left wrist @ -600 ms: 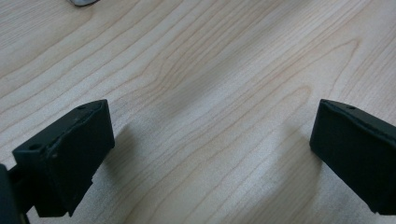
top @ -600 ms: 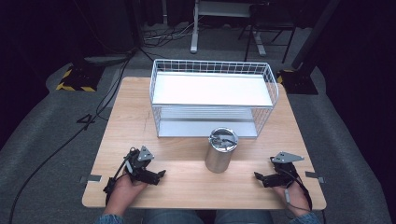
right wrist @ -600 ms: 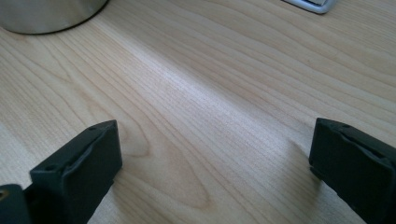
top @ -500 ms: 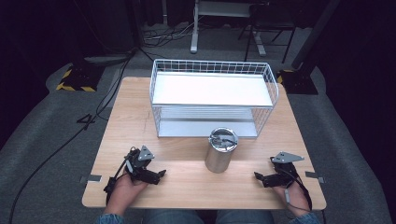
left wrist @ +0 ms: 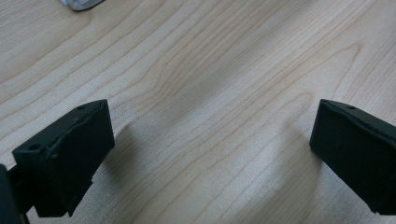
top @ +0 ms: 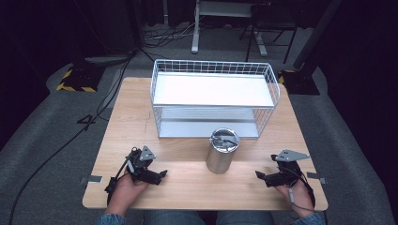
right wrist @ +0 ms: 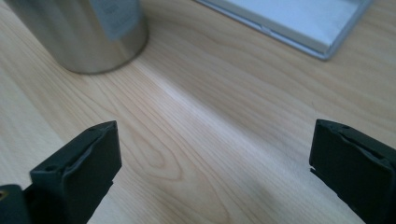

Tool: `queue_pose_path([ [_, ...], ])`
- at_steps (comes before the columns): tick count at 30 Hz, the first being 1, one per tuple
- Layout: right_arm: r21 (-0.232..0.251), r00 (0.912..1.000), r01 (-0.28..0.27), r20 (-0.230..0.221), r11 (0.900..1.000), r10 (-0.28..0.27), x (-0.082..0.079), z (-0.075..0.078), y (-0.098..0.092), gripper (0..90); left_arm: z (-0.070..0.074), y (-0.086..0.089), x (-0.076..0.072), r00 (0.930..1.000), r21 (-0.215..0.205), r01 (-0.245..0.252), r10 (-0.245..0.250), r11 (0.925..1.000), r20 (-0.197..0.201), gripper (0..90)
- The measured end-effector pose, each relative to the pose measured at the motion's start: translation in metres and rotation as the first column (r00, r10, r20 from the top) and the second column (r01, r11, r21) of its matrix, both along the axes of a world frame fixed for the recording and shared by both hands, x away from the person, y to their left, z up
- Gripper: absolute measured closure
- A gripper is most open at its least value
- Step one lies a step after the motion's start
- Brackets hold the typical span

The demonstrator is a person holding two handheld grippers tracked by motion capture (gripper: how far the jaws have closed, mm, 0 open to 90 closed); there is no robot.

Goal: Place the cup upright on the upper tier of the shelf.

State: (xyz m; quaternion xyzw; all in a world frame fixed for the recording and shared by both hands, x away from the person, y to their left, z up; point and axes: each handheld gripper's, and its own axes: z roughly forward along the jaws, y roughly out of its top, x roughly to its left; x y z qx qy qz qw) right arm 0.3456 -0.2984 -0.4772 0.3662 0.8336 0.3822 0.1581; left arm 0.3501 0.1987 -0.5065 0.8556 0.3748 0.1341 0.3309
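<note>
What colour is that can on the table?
Shiny silver metal; the can shows best in the high view.

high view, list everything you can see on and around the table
metal canister: 1, silver, upright on the table's front middle, lid on
wire rack: 1, white, two shelves, back half of the table
table: 1, light wood
tape strips: 2, grey, at the table's left and right front edges
hazard-striped base: 1, black and yellow, floor at back left
cables: several, black, on the grey floor
left gripper: 1, black, open, front left
right gripper: 1, black, open, front right
</note>
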Motion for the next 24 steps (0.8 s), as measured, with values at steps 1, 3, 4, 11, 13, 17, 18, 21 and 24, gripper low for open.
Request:
queue_pose_path([
  [1,0.006,0.9999,-0.010,0.007,1.000,0.010,-0.001,0.005,0.001,2.6,0.000,0.000,0.000,1.0000,0.001,0.000,0.000,1.0000,0.000,0.2],
  [3,0.014,0.9996,-0.022,0.019,1.000,0.022,-0.003,0.011,0.003,2.6,0.000,0.000,0.001,1.0000,0.004,-0.003,0.003,1.0000,0.004,0.2],
  [4,0.021,0.9993,-0.030,0.025,0.999,0.030,-0.003,0.015,0.004,2.6,0.000,0.000,0.001,1.0000,0.002,-0.001,0.001,1.0000,0.002,0.2],
  [11,0.056,0.9973,-0.059,0.045,0.997,0.057,-0.006,0.033,0.009,2.6,0.000,-0.001,0.002,1.0000,0.001,0.004,-0.004,1.0000,-0.004,0.3],
  [13,0.075,0.9972,-0.061,0.048,0.995,0.058,-0.007,0.037,0.011,2.6,0.000,-0.001,0.002,1.0000,0.001,0.003,-0.003,1.0000,-0.003,0.3],
  [17,0.115,0.9960,-0.078,0.053,0.990,0.072,-0.008,0.046,0.015,2.6,0.000,-0.001,0.002,1.0000,0.002,0.002,-0.002,1.0000,-0.004,0.3],
  [18,0.119,0.9957,-0.081,0.055,0.990,0.075,-0.008,0.048,0.016,2.6,0.000,-0.001,0.002,1.0000,0.001,0.003,-0.003,1.0000,-0.004,0.2],
  [21,0.125,0.9946,-0.091,0.061,0.988,0.083,-0.007,0.052,0.020,2.6,0.000,-0.001,0.002,1.0000,0.002,0.003,-0.003,1.0000,-0.004,0.3],
  [24,0.127,0.9936,-0.101,0.065,0.987,0.093,-0.005,0.056,0.025,2.6,0.000,-0.001,0.002,1.0000,0.001,0.002,-0.002,1.0000,-0.004,0.3],
])
